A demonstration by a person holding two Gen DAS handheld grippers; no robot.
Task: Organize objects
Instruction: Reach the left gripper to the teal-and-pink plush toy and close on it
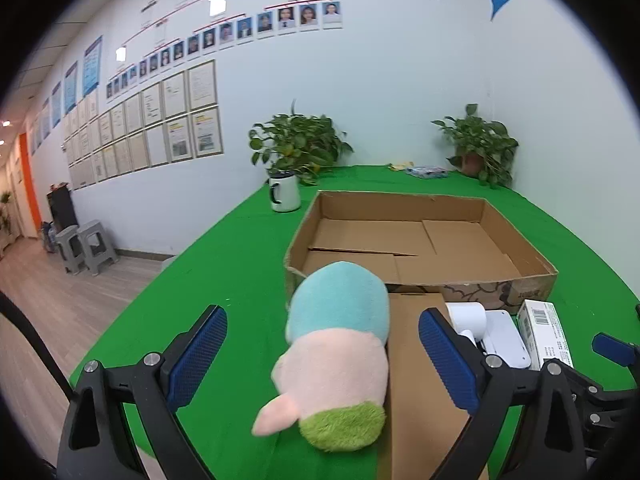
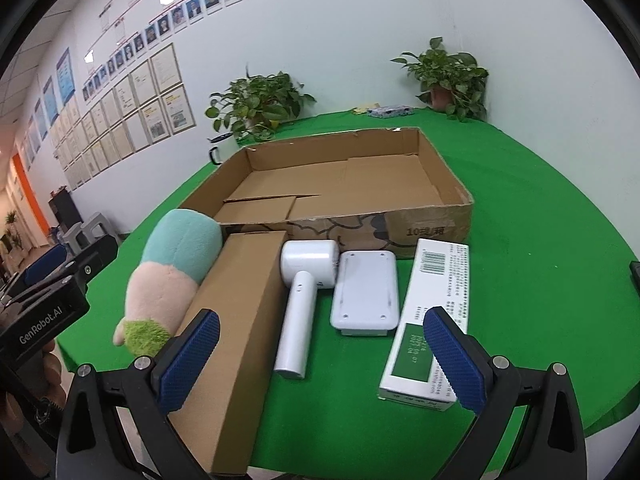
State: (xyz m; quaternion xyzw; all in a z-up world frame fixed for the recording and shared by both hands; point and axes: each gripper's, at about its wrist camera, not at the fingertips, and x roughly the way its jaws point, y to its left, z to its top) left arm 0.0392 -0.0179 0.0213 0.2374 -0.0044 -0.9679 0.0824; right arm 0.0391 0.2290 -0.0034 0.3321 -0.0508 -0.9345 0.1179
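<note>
A plush toy (image 1: 336,356) in teal, pink and green lies on the green table between the wide jaws of my left gripper (image 1: 323,360); the pads do not touch it. It leans on a long brown carton (image 2: 240,332). My right gripper (image 2: 320,360) stands open above the carton's near end, a white handheld device (image 2: 298,312), a flat white unit (image 2: 366,292) and a white-and-green packet (image 2: 428,320). Behind them sits a large open cardboard box (image 2: 436,224), empty inside.
A white mug (image 1: 285,194) and two potted plants (image 1: 298,144) (image 1: 480,144) stand at the table's far side, with small packets (image 2: 390,111) between them. The table's left edge (image 1: 160,292) drops to a wooden floor with grey stools (image 1: 86,246).
</note>
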